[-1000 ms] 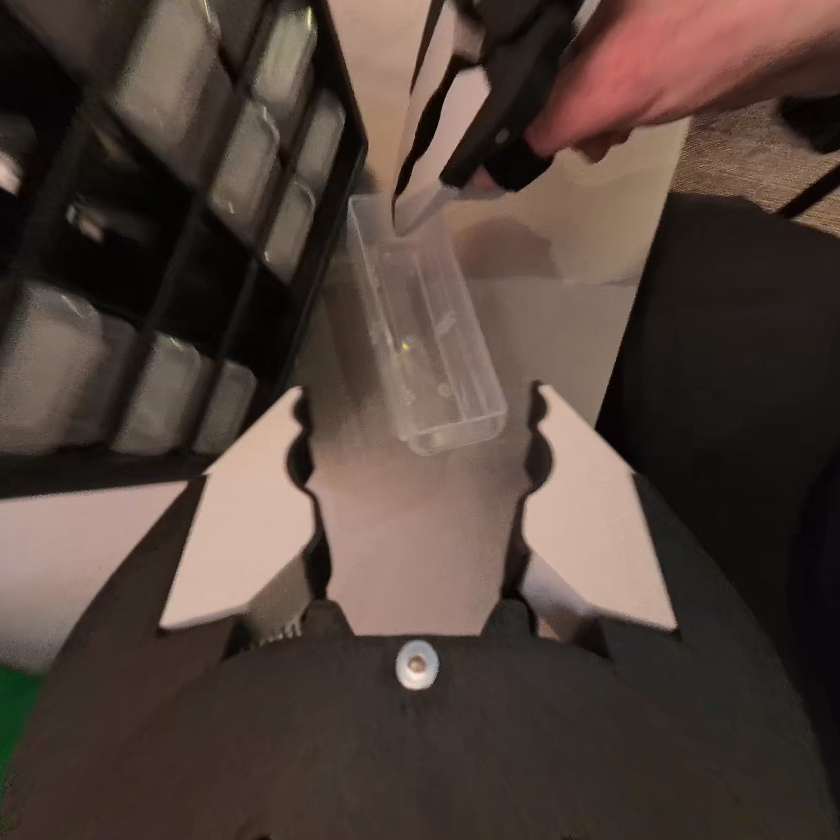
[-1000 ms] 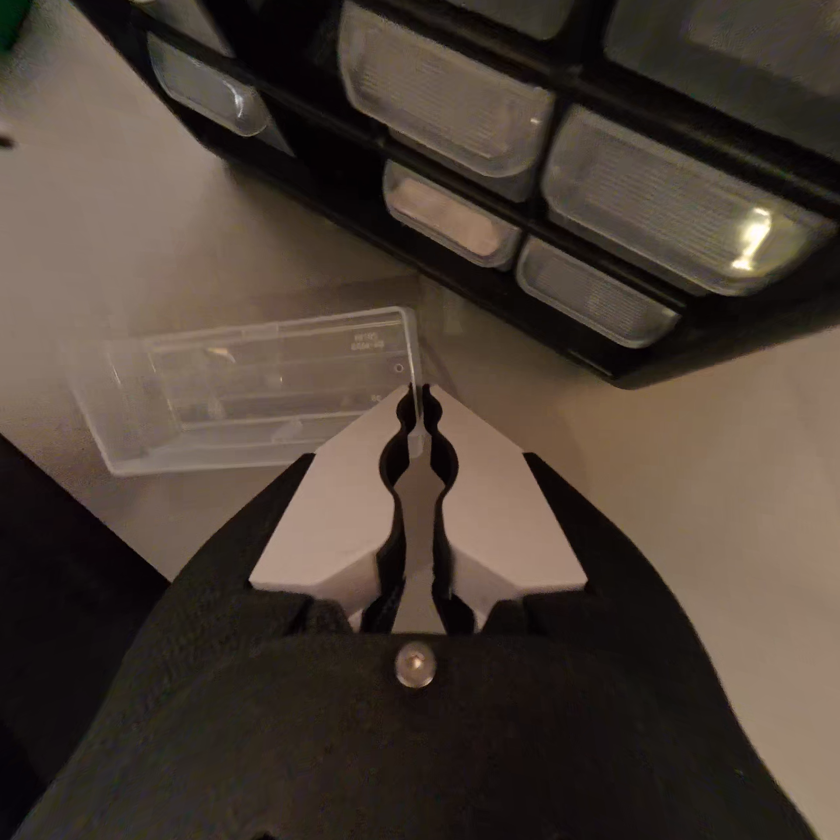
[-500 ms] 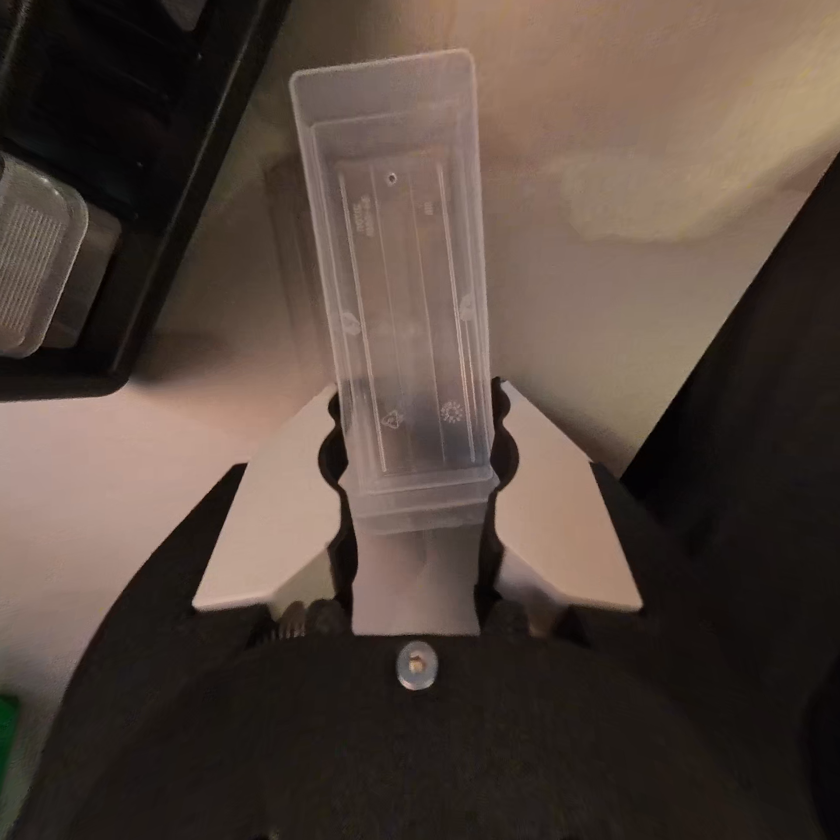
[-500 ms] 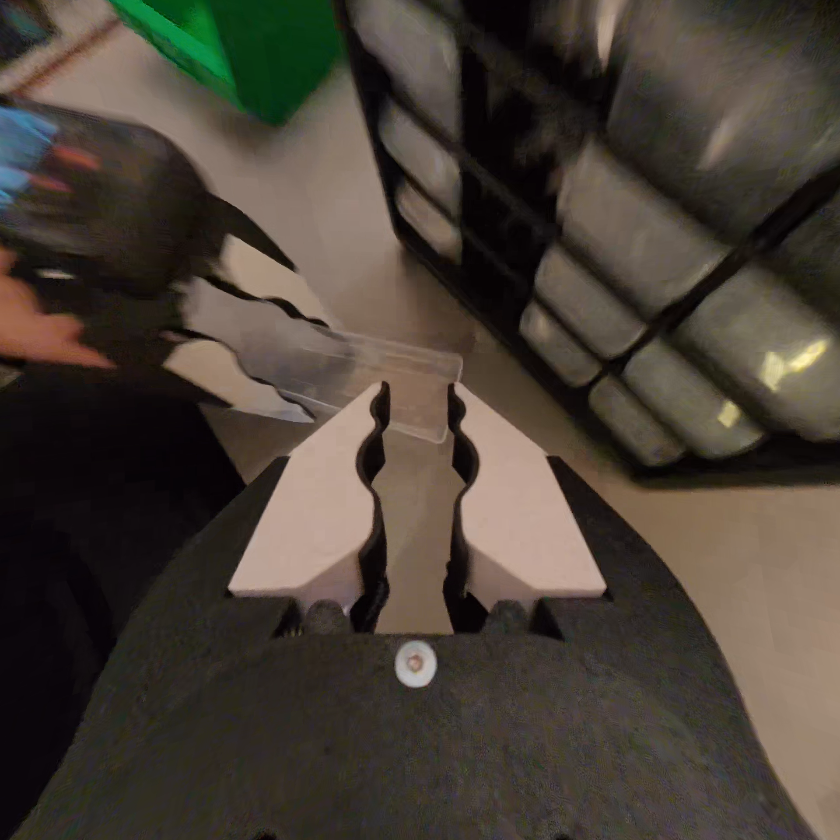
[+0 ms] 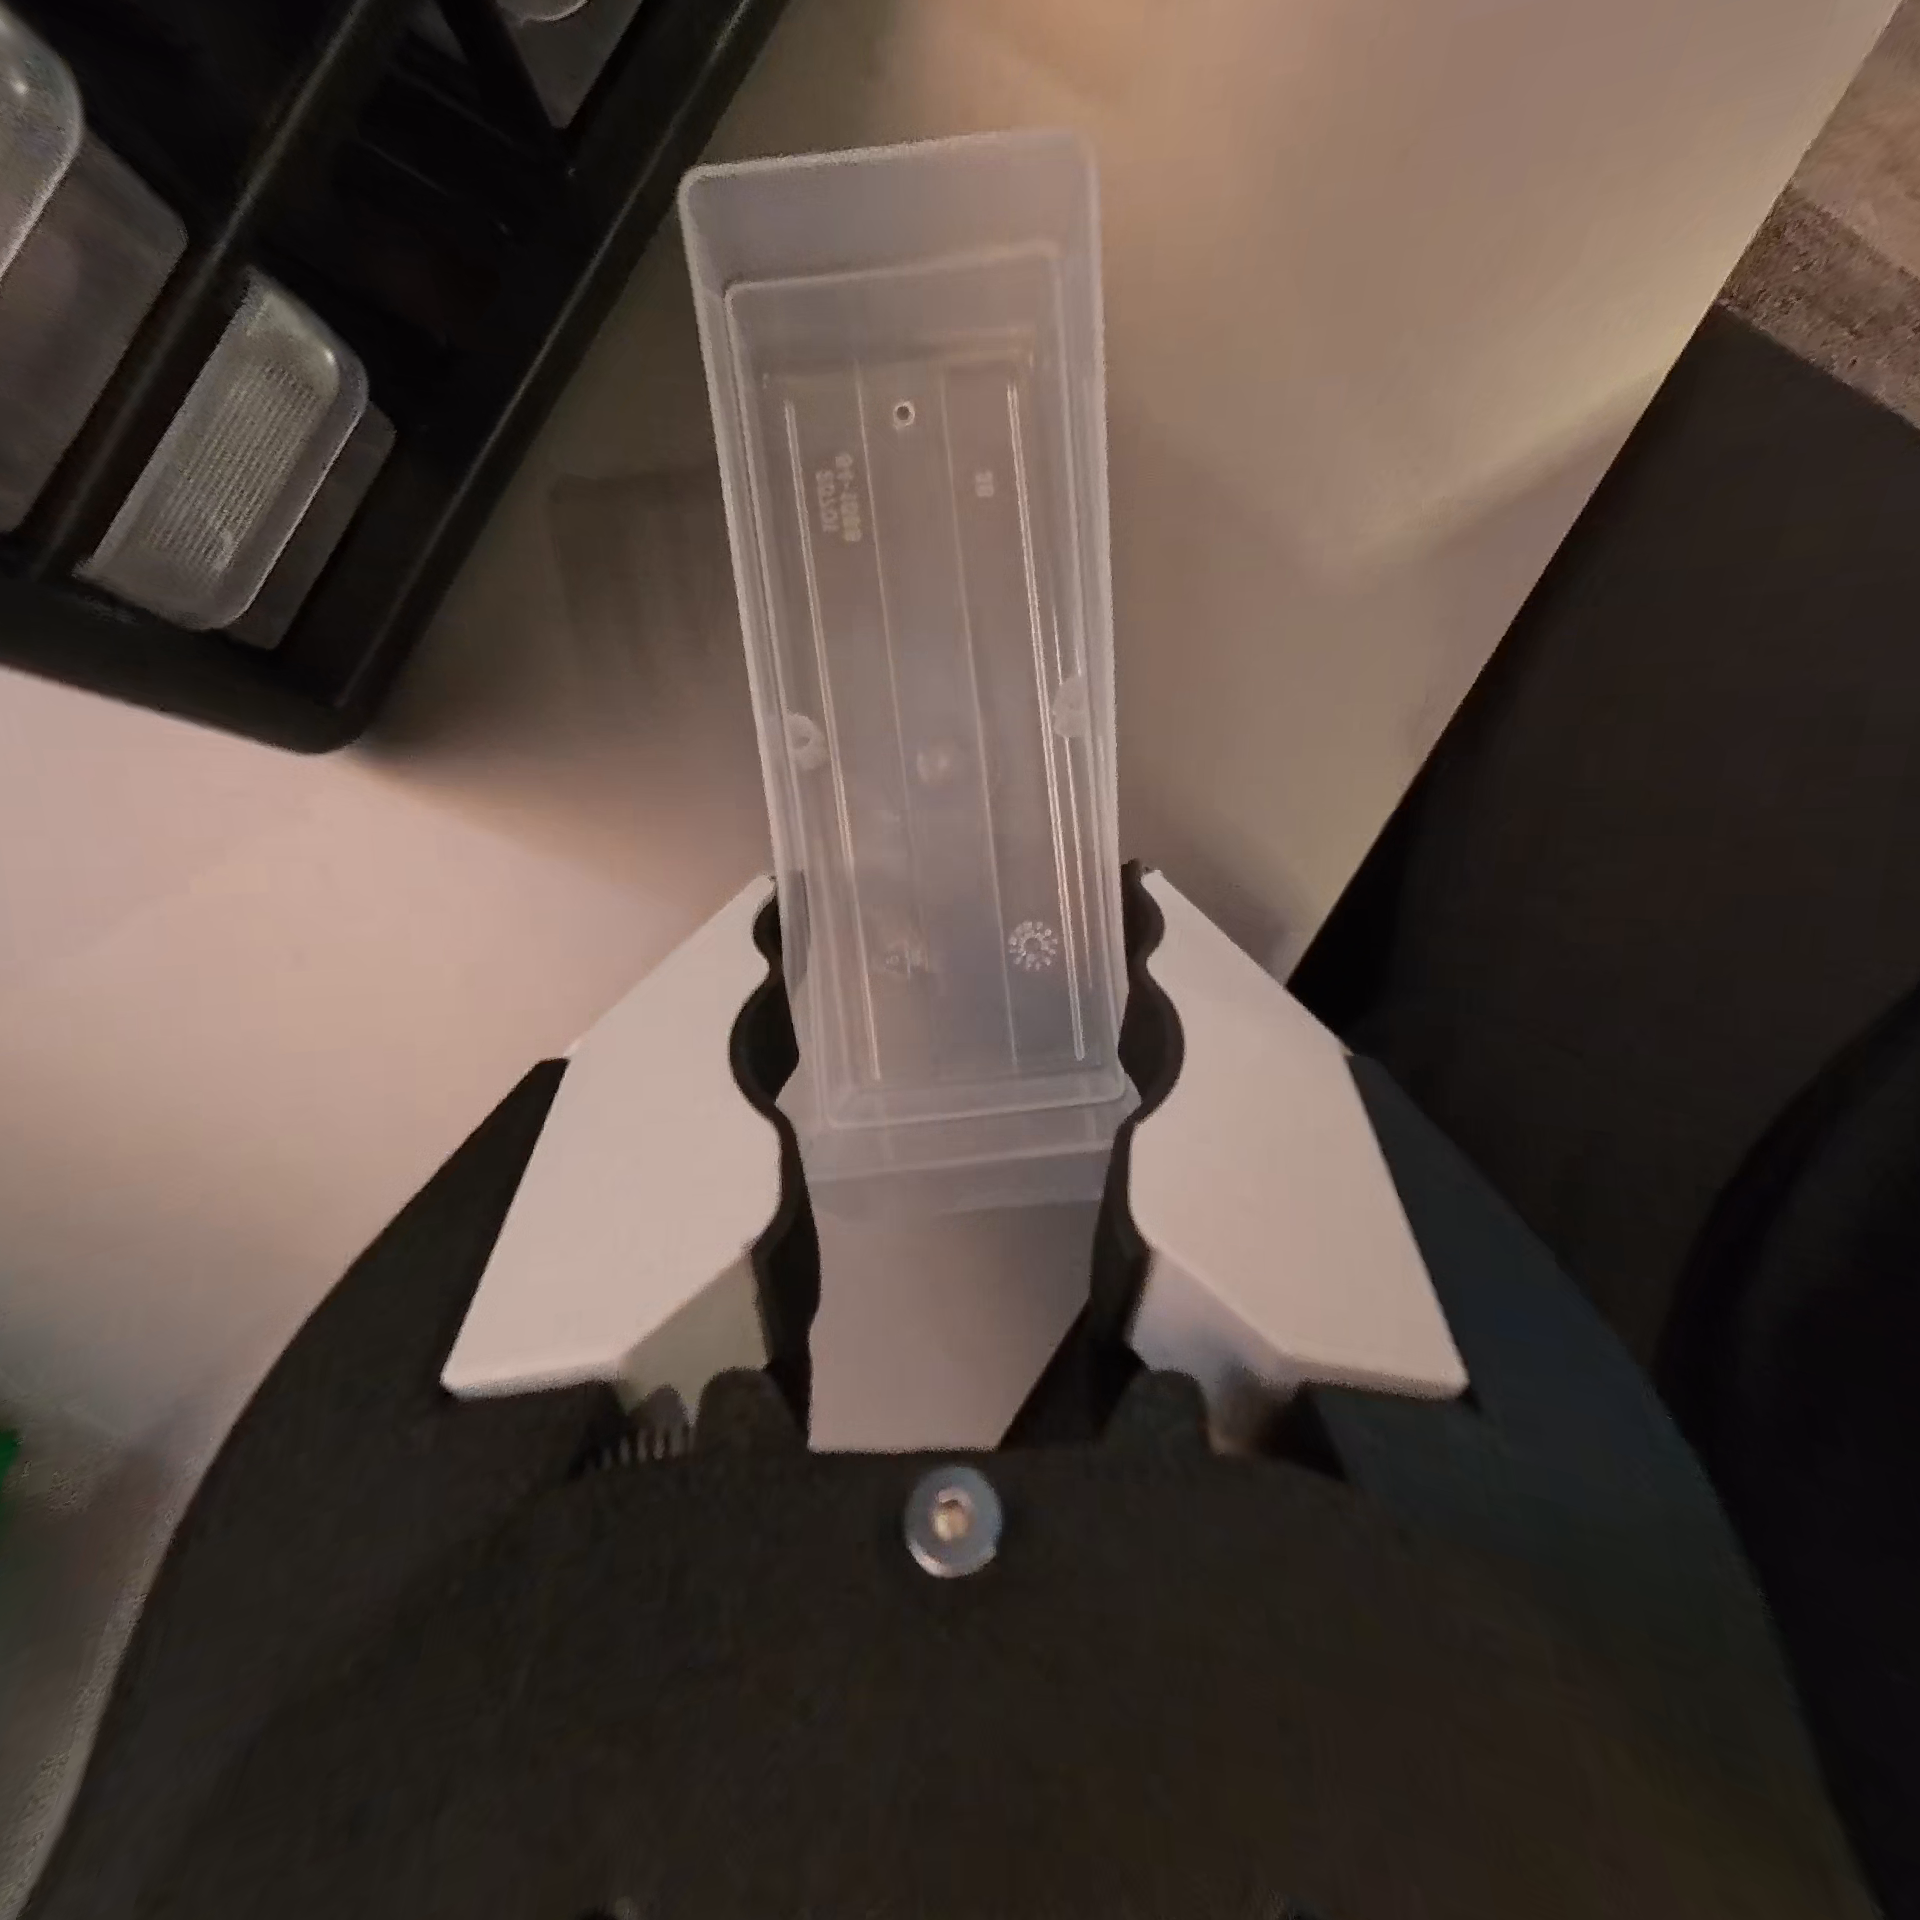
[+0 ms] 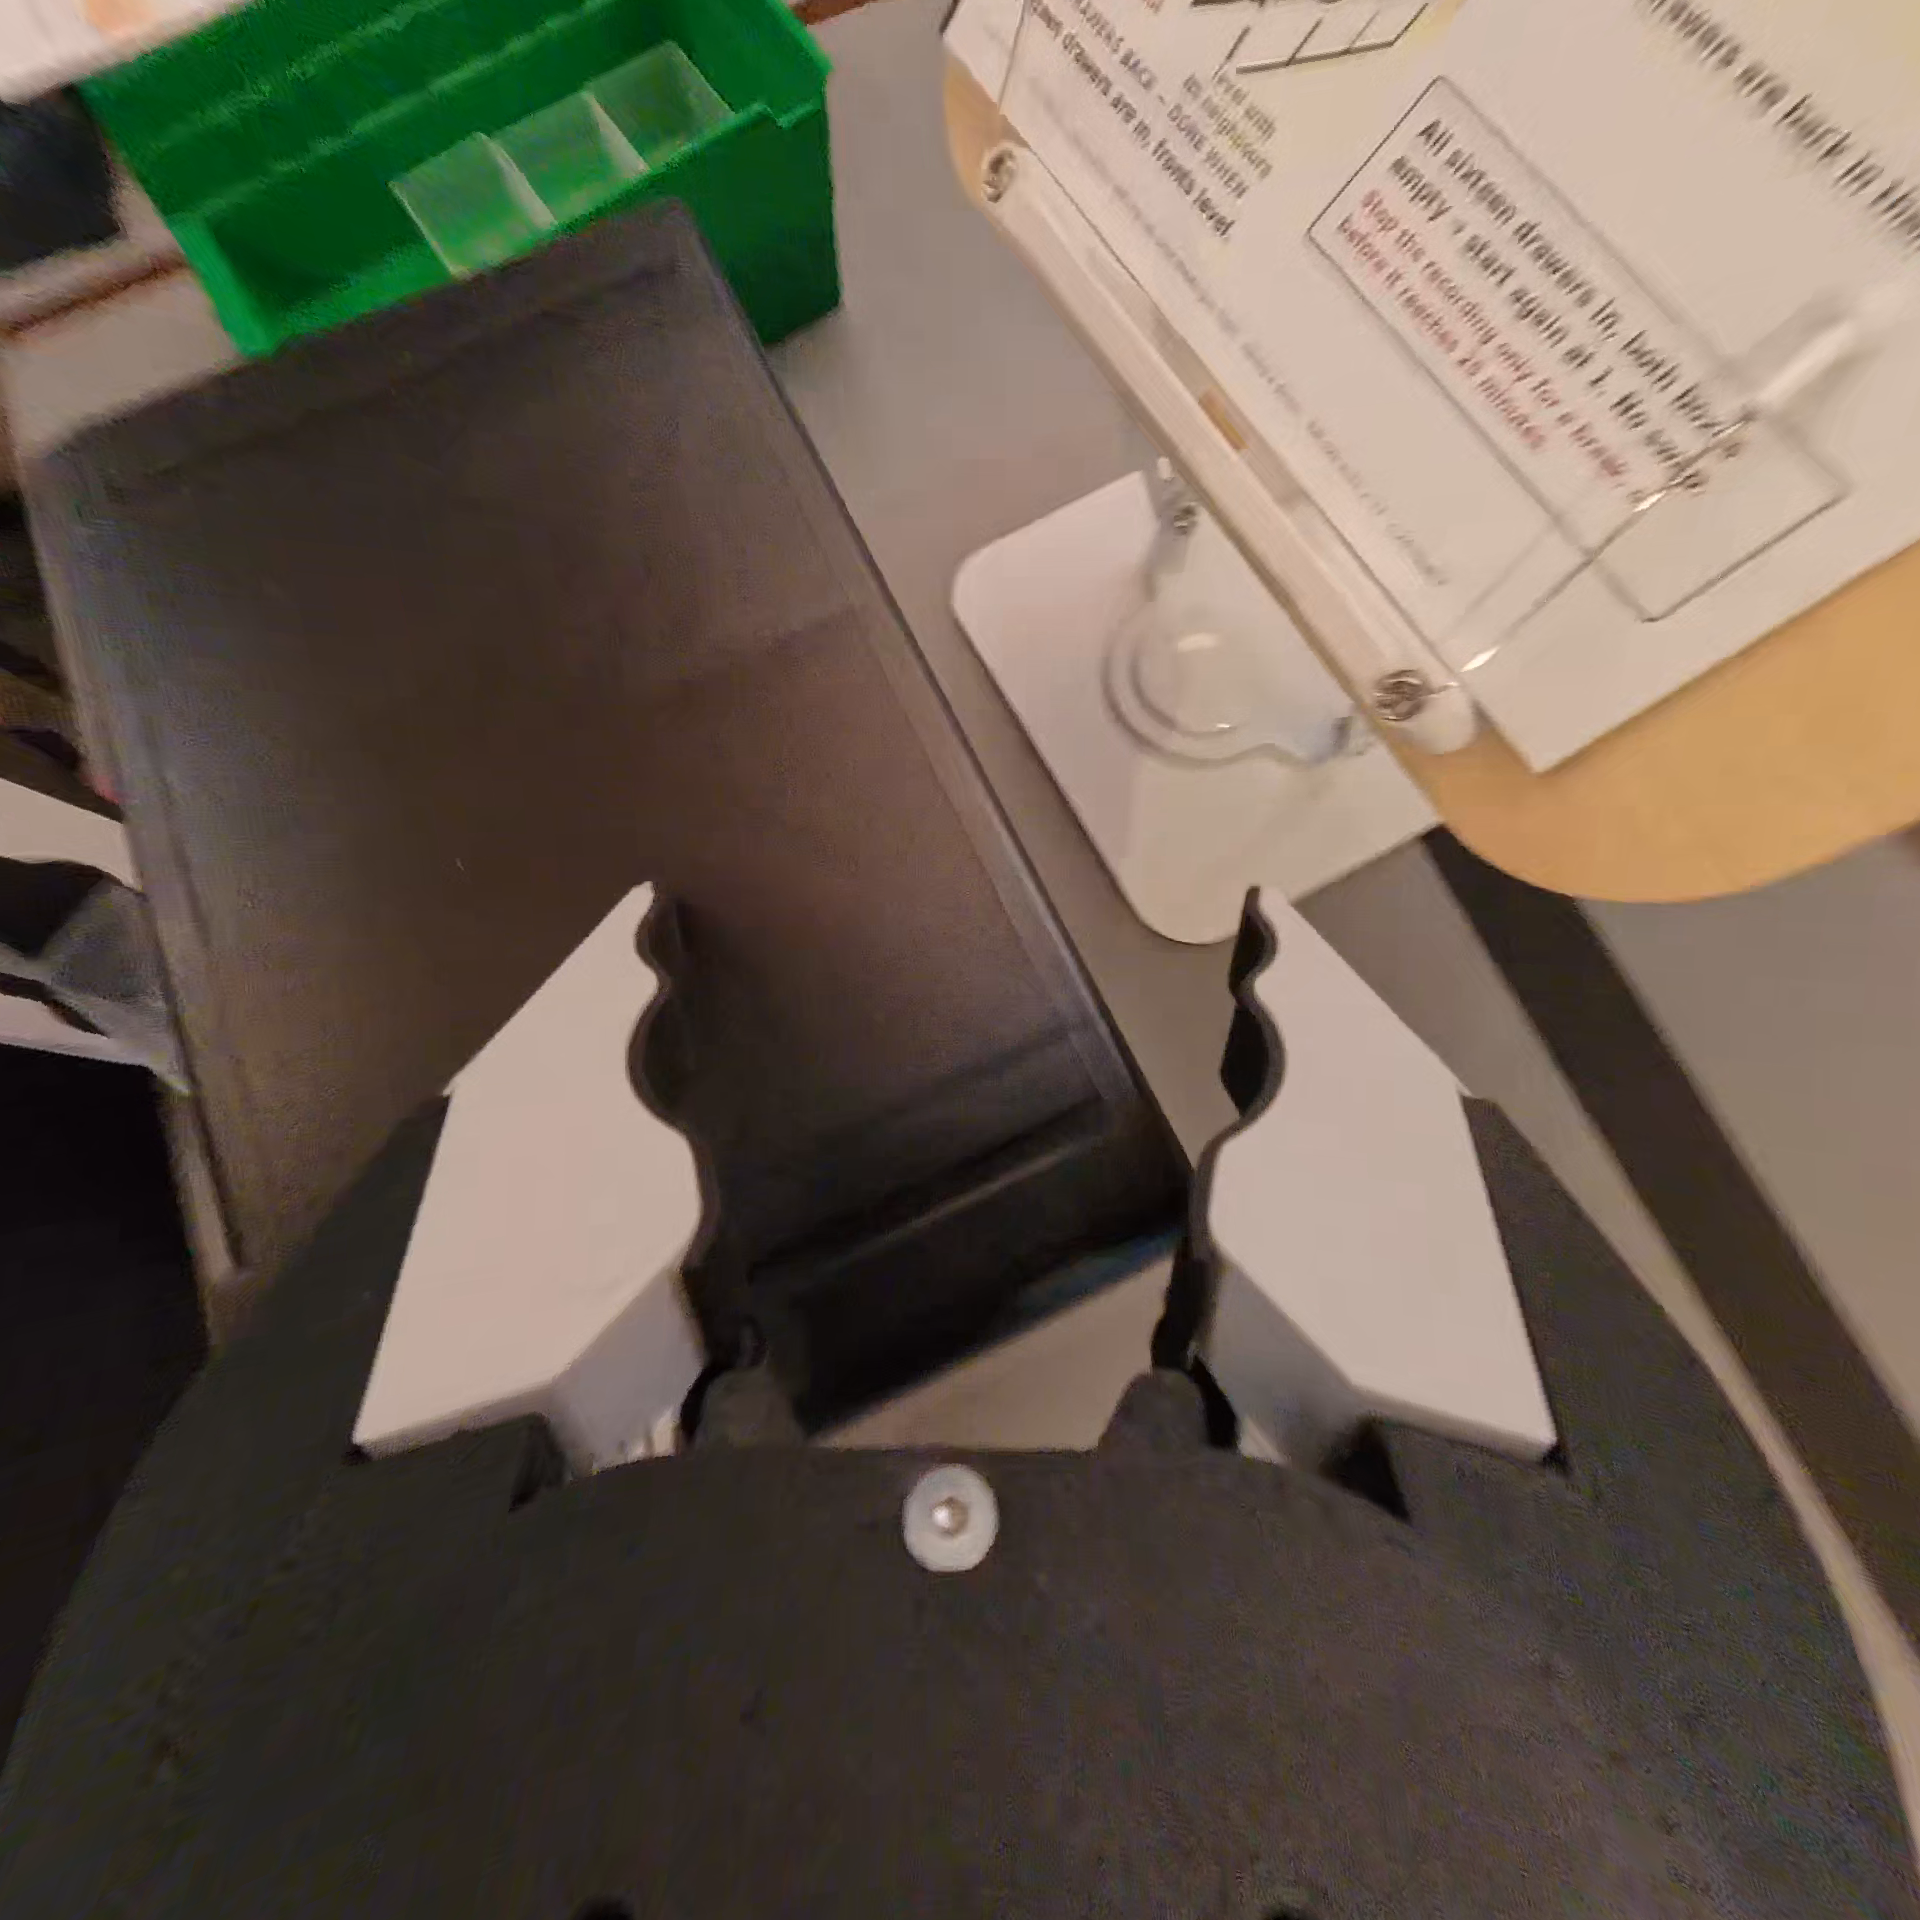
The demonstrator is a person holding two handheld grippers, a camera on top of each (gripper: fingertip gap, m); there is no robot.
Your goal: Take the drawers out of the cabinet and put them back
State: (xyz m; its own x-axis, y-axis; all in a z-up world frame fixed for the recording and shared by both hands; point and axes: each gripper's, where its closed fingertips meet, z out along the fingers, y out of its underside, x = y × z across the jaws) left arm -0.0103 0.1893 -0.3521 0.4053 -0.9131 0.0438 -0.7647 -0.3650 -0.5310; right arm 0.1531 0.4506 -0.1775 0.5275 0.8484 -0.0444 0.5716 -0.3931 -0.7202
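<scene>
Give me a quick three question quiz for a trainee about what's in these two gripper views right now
1. True or false: the left gripper is shut on the clear drawer.
2. Multiple choice: in the right wrist view, the green bin lies (A) beyond the black cabinet, (B) between the right gripper fingers, (C) on the sign stand.
3. Fill in: the right gripper holds ____.

Key
1. True; its fingers press the drawer's two long sides near one end.
2. A.
3. Nothing; its fingers are spread, with the cabinet's top below.
</scene>
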